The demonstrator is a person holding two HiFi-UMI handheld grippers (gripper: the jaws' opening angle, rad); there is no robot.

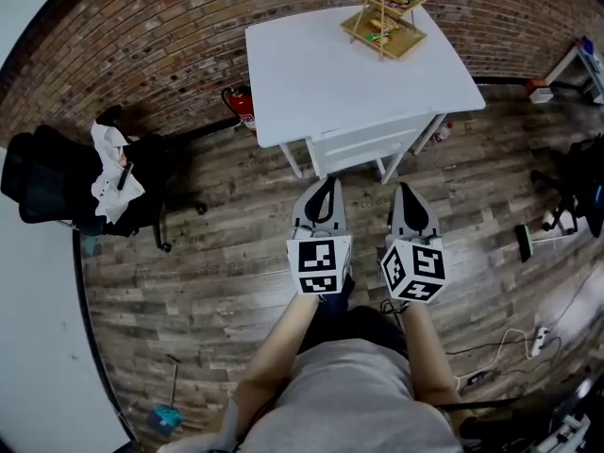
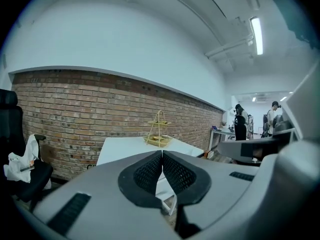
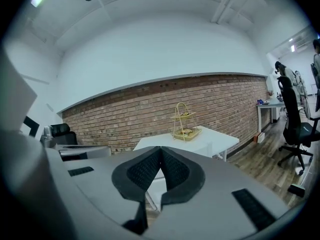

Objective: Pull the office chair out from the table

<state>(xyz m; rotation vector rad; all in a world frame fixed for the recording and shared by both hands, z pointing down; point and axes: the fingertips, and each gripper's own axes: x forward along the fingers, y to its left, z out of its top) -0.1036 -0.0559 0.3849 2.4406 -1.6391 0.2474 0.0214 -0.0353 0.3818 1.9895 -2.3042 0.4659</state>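
Note:
A black office chair (image 1: pixel 57 187) with a white bag on its seat stands at the left by the brick wall, apart from the white table (image 1: pixel 359 64). It also shows at the left edge of the left gripper view, as the chair (image 2: pixel 20 179). My left gripper (image 1: pixel 326 185) and right gripper (image 1: pixel 404 192) are held side by side in front of me. Both point at the table's near edge and are shut on nothing. The closed left gripper (image 2: pixel 162 154) and closed right gripper (image 3: pixel 160 149) each face the table (image 2: pixel 125 146) (image 3: pixel 210 136).
A tiered bamboo stand (image 1: pixel 384 17) sits on the table's far side. A red fire extinguisher (image 1: pixel 243 109) leans by the wall. Another black chair (image 3: pixel 295 124) stands at the right, with cables and a power strip (image 1: pixel 538 338) on the wooden floor. People (image 2: pixel 240 119) stand far off.

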